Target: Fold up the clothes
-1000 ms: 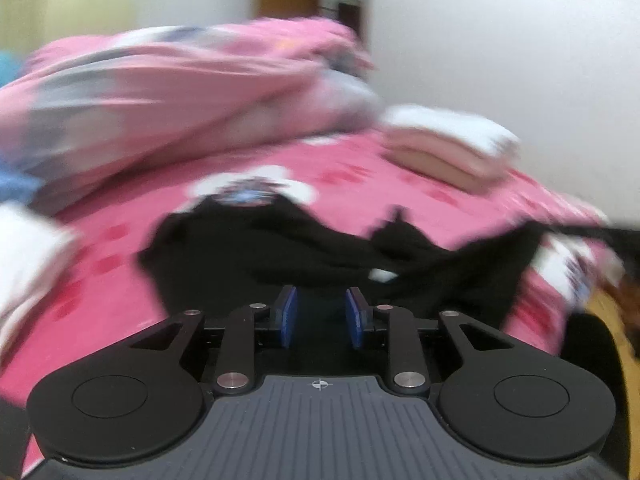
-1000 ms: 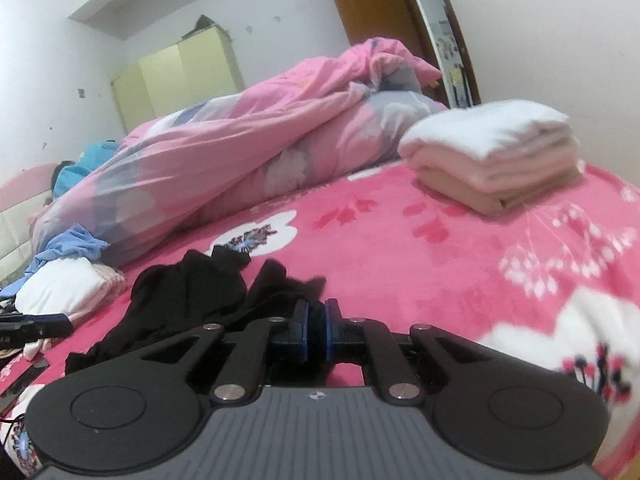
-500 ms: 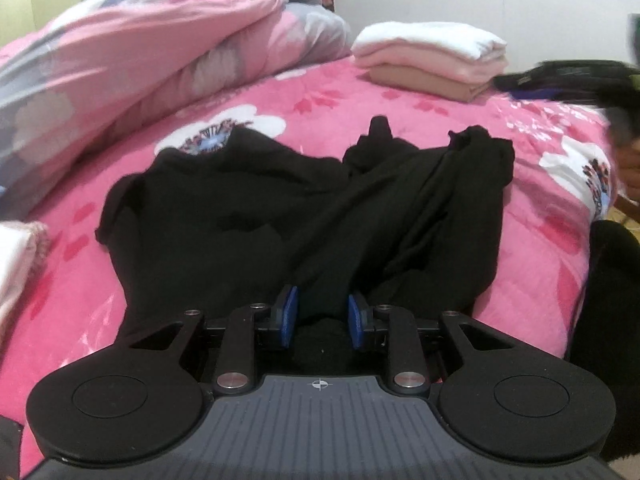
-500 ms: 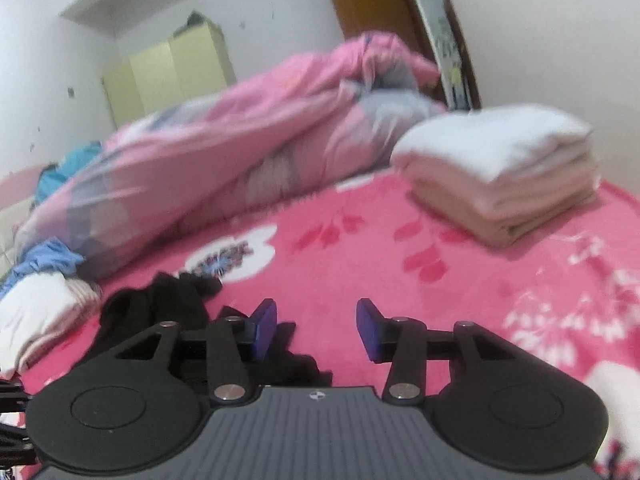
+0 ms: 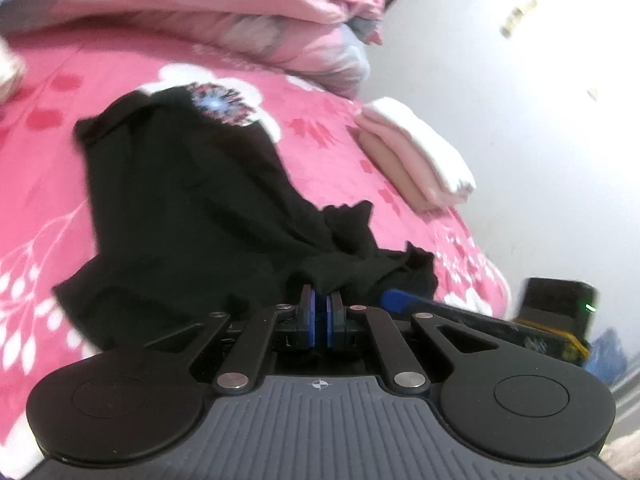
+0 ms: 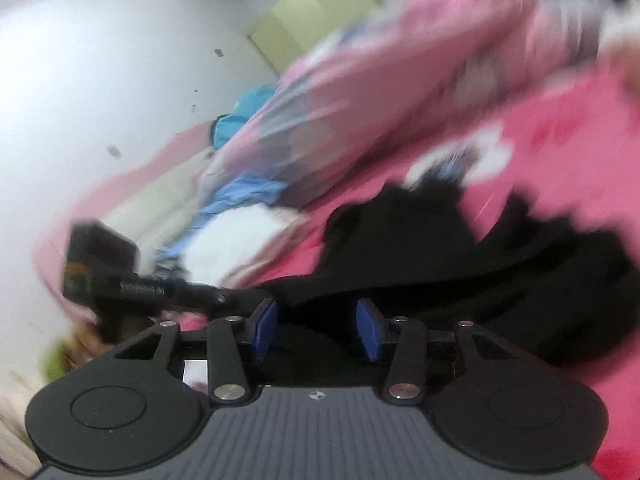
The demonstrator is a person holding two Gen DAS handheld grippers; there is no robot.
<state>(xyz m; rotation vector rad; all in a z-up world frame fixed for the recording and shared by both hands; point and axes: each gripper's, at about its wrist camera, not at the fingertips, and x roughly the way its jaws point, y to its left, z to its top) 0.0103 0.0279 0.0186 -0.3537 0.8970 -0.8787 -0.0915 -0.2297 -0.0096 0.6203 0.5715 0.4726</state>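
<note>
Bedroom with white walls, yellow-green wardrobe (image 6: pixel 320 20) far back. Pink floral bedspread (image 5: pixel 48 184) under crumpled black garment (image 5: pixel 180 208), folded towel stack (image 5: pixel 416 152) near wall, heaped pink duvet (image 5: pixel 224 4) behind. Left tongs (image 5: pixel 320 300) just closed, clamped on garment's edge. Right tongs (image 6: pixel 316 320) apart over black cloth, gripping nothing. Right view badly blurred.
</note>
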